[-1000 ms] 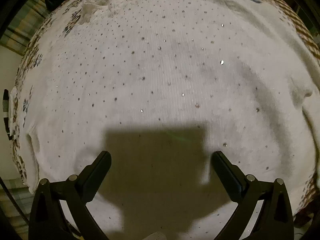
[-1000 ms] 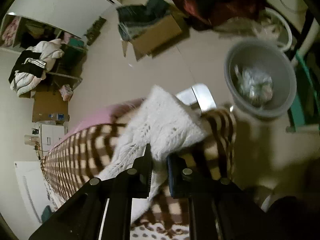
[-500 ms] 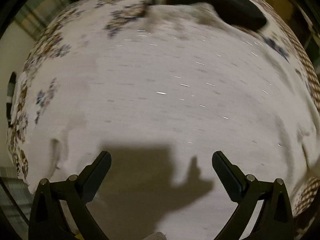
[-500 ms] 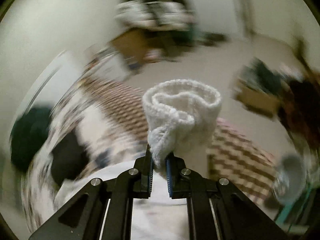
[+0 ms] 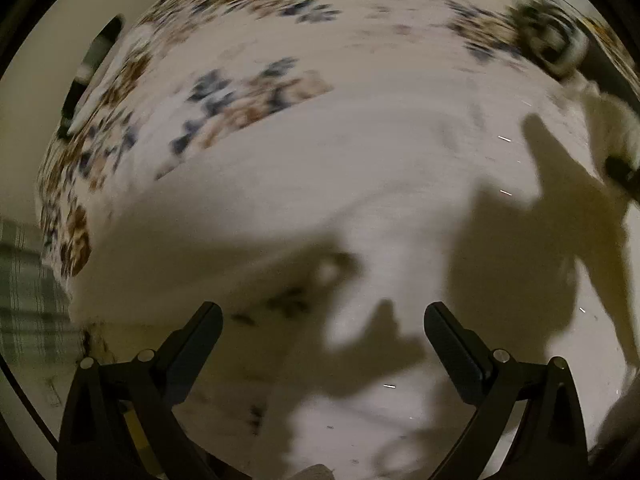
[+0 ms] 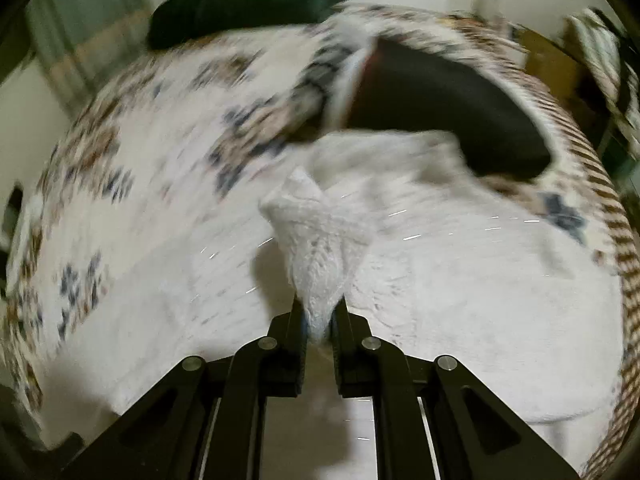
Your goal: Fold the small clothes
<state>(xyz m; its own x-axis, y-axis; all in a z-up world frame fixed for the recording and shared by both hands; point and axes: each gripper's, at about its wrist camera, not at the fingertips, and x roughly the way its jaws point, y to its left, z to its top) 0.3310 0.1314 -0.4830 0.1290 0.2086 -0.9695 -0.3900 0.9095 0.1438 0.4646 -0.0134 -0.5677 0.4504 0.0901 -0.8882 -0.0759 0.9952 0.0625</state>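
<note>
A white knit sweater with small shiny studs lies spread on a flower-patterned bedspread. My right gripper is shut on a bunched knit sleeve cuff of that sweater and holds it above the body of the garment. In the left wrist view the sweater fills the middle, blurred by motion. My left gripper hangs open over it with nothing between its fingers. At that view's right edge the lifted sleeve and part of the other gripper show.
A dark garment lies on the bed beyond the sweater, and a dark green heap sits at the far end. A brown-checked blanket runs along the right edge. The bed's left edge drops to a plaid surface.
My right gripper swung with the cuff from facing the room's floor and a bucket round to over the bed. The left gripper slid across the sweater toward its edge, still open.
</note>
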